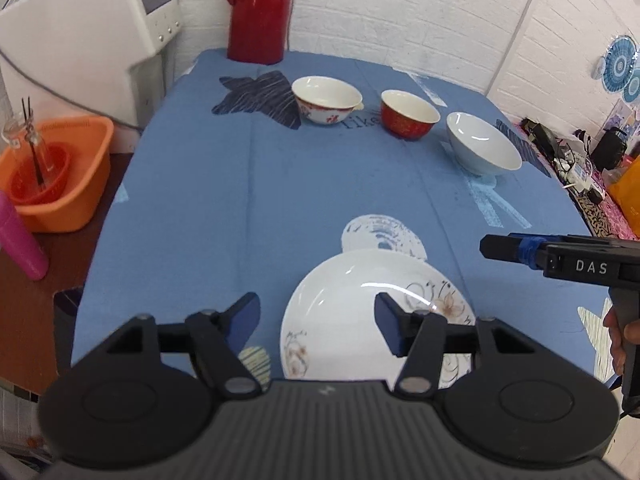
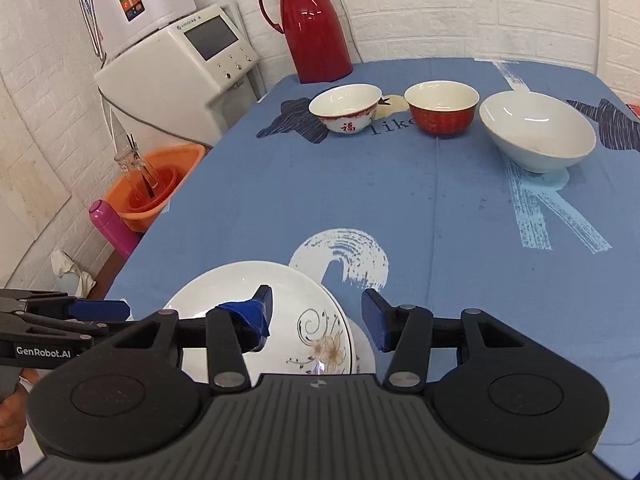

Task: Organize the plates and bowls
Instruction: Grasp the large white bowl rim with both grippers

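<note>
A white flowered plate (image 1: 344, 300) (image 2: 224, 288) lies near the table's front edge, with a second plate's rim (image 2: 364, 344) showing under it. At the back stand a white bowl with red pattern (image 1: 326, 98) (image 2: 346, 108), a red bowl (image 1: 408, 114) (image 2: 442, 108) and a plain white bowl (image 1: 482, 144) (image 2: 538, 132). My left gripper (image 1: 318, 320) is open and empty, over the plate's left rim. My right gripper (image 2: 318, 314) is open and empty, above the plate's right side; it also shows in the left wrist view (image 1: 486, 248).
A red thermos jug (image 1: 260, 12) (image 2: 316, 24) stands at the back left. Off the table's left side are a white machine (image 2: 180, 68), an orange basin (image 1: 60, 172) (image 2: 156, 188) holding a glass, and a pink bottle (image 1: 18, 240) (image 2: 112, 228). Clutter lies at the right (image 1: 572, 160).
</note>
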